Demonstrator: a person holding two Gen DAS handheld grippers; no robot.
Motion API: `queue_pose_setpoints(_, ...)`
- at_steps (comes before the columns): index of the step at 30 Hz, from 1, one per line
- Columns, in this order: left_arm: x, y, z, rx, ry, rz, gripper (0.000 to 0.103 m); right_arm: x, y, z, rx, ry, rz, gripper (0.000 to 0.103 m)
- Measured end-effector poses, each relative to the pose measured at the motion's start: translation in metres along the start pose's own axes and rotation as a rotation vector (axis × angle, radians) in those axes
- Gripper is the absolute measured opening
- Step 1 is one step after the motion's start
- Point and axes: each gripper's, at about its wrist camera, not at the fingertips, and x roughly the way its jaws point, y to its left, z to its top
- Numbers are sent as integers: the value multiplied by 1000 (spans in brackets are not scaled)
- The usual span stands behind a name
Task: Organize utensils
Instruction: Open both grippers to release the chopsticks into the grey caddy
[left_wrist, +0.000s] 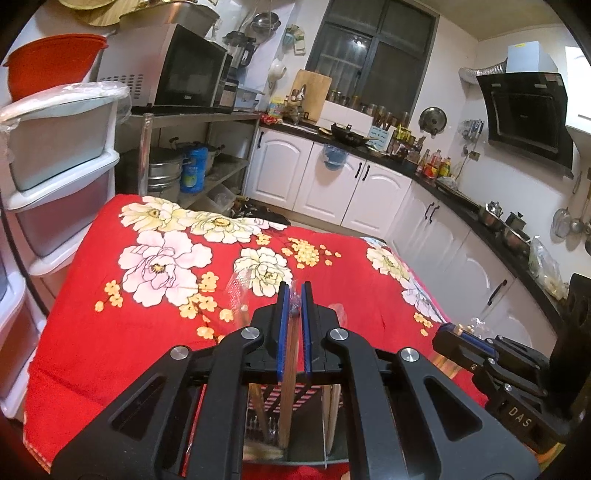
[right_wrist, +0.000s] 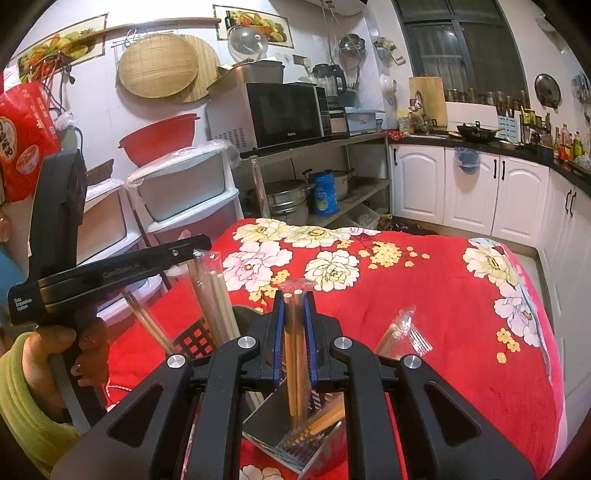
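Over near edge of red floral cloth (right_wrist: 424, 295): both grippers above metal holder (right_wrist: 291, 432).
Right gripper (right_wrist: 294, 295): clamped on wrapped chopsticks (right_wrist: 295, 354), tips already in holder.
Left gripper (left_wrist: 294, 291): clamped on clear wrapper top of second wrapped pair (left_wrist: 288, 369).
Loose packet (right_wrist: 402, 332): lying on cloth, just right of holder.
Advice: keep sticks upright, lower fully before releasing.

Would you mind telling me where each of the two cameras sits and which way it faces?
Left wrist: rides the left gripper, looking forward and down over the red floral cloth toward the white cabinets; the right gripper shows at right.
Right wrist: rides the right gripper, shut on wrapped chopsticks; the left gripper and hand show at left.
Shared: cloth, microwave, cabinets.
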Motion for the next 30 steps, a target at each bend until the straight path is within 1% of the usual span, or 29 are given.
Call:
queue_pose_setpoints(2, -2, -1, -1, 1, 8, 7, 3, -2, -1, -2, 4, 5, -5, 10)
queue_pose_setpoints(5, -6, 0, -3, -1, 14, 11, 8, -7, -1, -4, 7, 5, -12, 11)
queue_pose_setpoints(9, -12, -1, -6, -8, 22, 11, 10, -14, -1, -6, 10, 4, -20, 11)
queue_pose_setpoints(12, -16, -1, -8, -12, 25, 8, 14, -19, -1, -8, 11, 3, -23, 14)
queue_pose_setpoints(17, -26, -3, -10, -8, 20, 23, 22, -28, 1, -10, 10, -4, -26, 15)
queue_pose_setpoints(20, -39, -5, -12, -11, 7, 23, 25, -35, 2, -10, 8, -11, -22, 22)
queue_pose_setpoints(21, -42, -6, -13, -10, 5, 23, 29, -38, 1, -10, 6, -15, -26, 27)
queue_pose_setpoints(24, -56, -6, -17, -9, 1, 32, 31, -48, 1, -8, 3, -32, -23, 29)
queue_pose_setpoints(27, -70, -3, -26, -22, 4, 47, 42, -57, 4, -12, -2, -34, -26, 35)
queue_pose_setpoints(29, -80, 2, -35, -39, 2, 56, 44, -62, 9, -16, -15, -31, -27, 42)
queue_pose_setpoints(30, -85, 5, -40, -48, 1, 60, 48, -64, 11, -19, -21, -30, -29, 45)
